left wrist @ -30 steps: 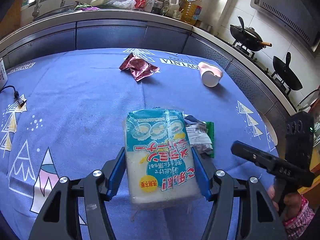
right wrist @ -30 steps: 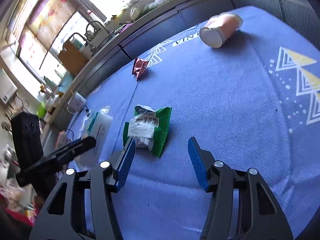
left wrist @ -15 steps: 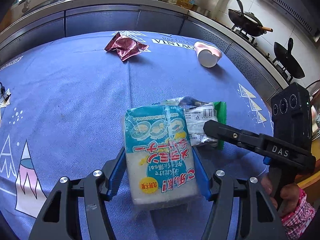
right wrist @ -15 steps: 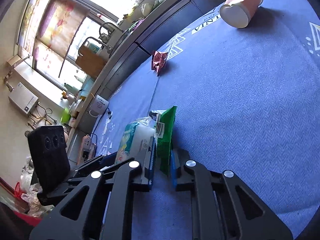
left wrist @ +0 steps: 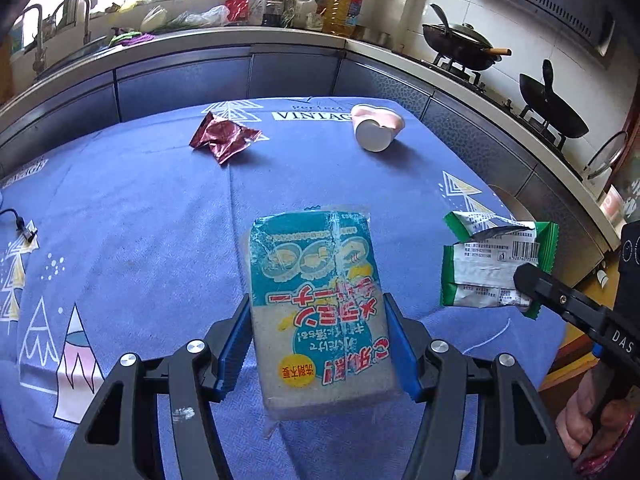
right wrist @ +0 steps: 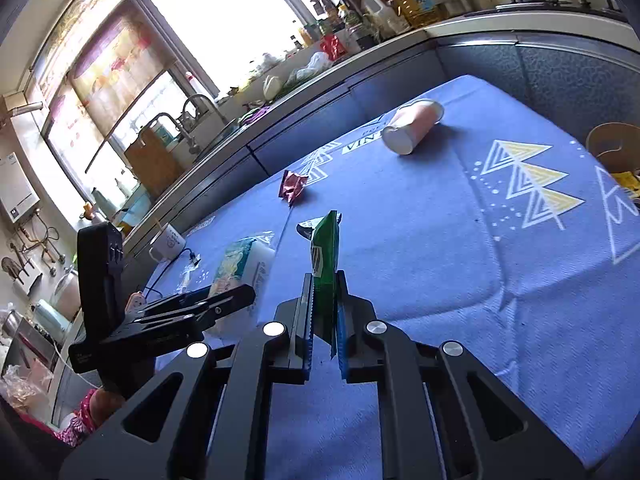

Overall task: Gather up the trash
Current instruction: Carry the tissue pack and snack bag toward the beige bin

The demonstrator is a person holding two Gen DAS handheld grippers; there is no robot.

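Right gripper [right wrist: 323,320]: formerly spread beside green wrapper [right wrist: 325,256], now pinching it aloft. Left gripper [left wrist: 318,344]: unchanged, clamping sponge pack [left wrist: 320,300].

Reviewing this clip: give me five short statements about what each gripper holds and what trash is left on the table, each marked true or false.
1. The left gripper holds the sponge packet. True.
2. The right gripper is open and empty. False: it is shut on the green wrapper, lifted off the blue tablecloth.
3. The pink cup stands upright. False: it lies on its side.
4. The red foil wrapper lies on the tablecloth, not held by either gripper. True.
5. The cup and the red foil wrapper touch. False: bare cloth separates them.
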